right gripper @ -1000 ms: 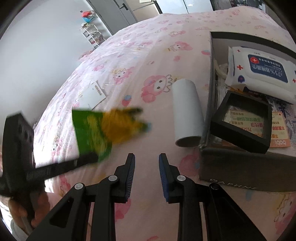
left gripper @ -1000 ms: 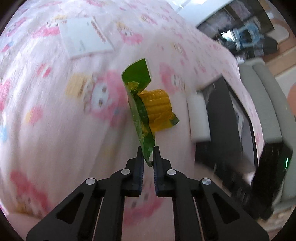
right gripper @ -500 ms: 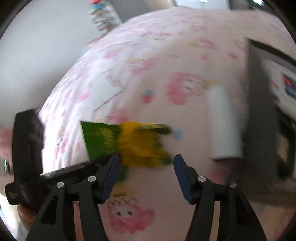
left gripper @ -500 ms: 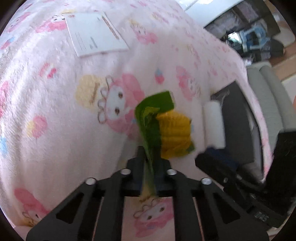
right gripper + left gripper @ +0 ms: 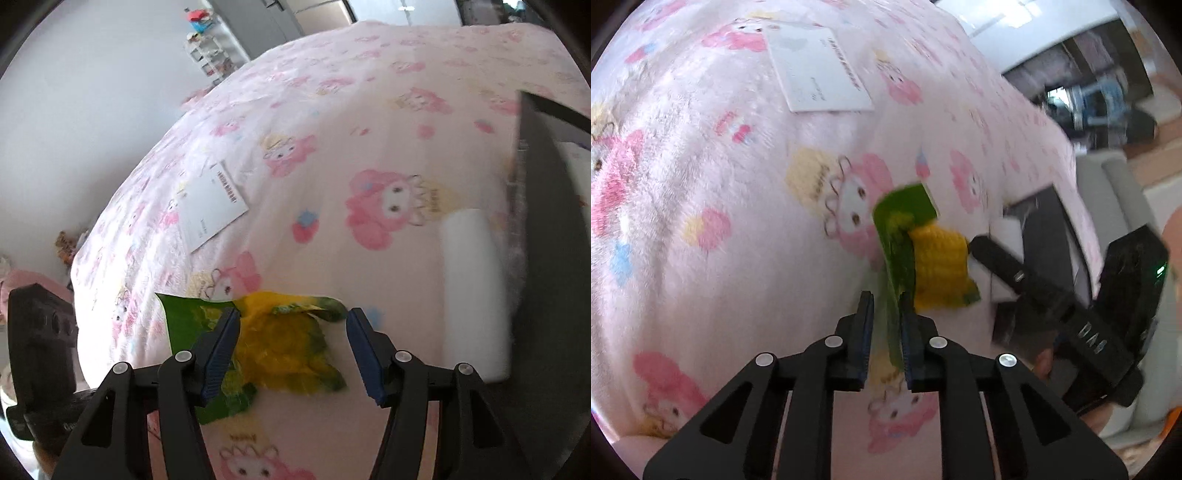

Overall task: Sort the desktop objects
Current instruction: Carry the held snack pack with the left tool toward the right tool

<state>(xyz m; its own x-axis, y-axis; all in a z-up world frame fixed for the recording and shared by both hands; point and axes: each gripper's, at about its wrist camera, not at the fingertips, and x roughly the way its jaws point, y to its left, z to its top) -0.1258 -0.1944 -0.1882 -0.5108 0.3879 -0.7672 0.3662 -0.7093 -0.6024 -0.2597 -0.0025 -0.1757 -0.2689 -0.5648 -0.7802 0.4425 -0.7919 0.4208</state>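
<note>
corn packet (image 5: 916, 254): print blurred, unreadable | white roll (image 5: 474, 291): far end hidden behind dark box (image 5: 554, 258) (box cut by picture's right edge) | card (image 5: 820, 70): text too small

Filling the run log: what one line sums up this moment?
left tool: shut on corn packet | right tool: open around packet | stage: handover

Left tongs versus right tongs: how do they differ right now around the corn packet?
The left tongs are nearly closed, pinching the green edge of the corn packet; the right tongs are spread wide with the packet's yellow part between them, not gripping. The left tongs bear the packet above the pink blanket; the right tongs bear nothing. Both are black with blue pads and point at the same packet.
</note>
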